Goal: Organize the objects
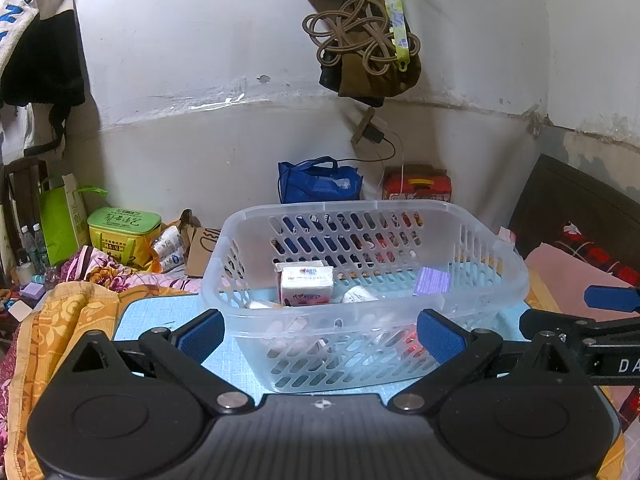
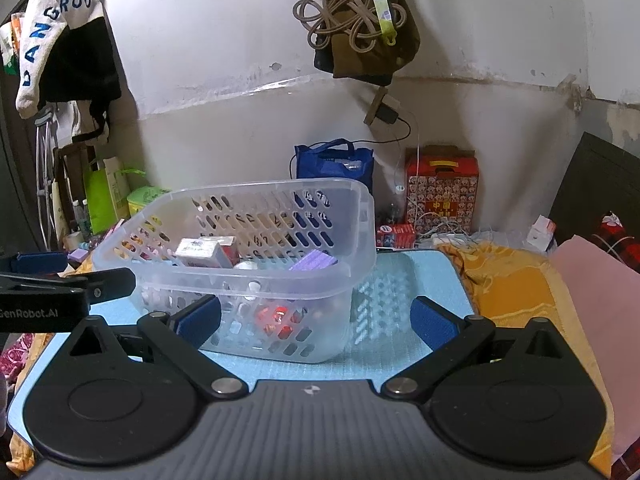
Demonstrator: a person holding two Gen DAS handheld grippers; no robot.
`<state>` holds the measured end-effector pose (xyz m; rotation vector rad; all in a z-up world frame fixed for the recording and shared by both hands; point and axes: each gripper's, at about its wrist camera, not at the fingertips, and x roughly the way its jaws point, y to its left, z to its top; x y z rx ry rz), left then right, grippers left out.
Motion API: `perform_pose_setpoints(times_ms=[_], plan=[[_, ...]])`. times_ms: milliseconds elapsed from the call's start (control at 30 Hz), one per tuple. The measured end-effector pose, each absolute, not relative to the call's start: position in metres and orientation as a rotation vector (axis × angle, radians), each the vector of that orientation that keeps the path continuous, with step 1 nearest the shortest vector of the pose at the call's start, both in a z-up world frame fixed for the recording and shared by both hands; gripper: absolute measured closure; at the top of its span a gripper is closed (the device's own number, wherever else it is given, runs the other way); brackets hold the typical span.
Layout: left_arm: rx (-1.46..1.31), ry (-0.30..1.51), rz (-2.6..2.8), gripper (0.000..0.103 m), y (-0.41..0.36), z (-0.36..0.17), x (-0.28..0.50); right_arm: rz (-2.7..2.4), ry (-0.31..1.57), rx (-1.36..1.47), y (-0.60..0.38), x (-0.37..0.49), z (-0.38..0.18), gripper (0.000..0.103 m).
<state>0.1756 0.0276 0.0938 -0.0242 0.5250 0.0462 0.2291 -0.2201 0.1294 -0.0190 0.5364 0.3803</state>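
The clear plastic basket (image 1: 360, 320) sits on the blue mat (image 1: 152, 316) right in front of the left gripper (image 1: 320, 338), whose jaws are wide open and hold nothing. The right gripper (image 2: 316, 320) is wide open and empty too, with the basket ahead and a bit left. A white tissue pack (image 1: 306, 286) and a purple card (image 1: 431, 281) lie inside. Only the right view shows the whole red box (image 2: 440, 188).

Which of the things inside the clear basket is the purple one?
The flat purple packet leaning against the right inner wall of the clear slotted plastic basket. The white tissue pack and white round item beside it are pale.
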Motion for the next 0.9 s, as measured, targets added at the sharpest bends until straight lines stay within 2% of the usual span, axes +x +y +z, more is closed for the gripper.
perform_pose_setpoints(times_ms=[900], plan=[[-0.034,0.532,0.027,0.000,0.0263,0.0932,0.1759,0.384,0.543,-0.035,-0.2167,0.2299,0.1281,0.000]])
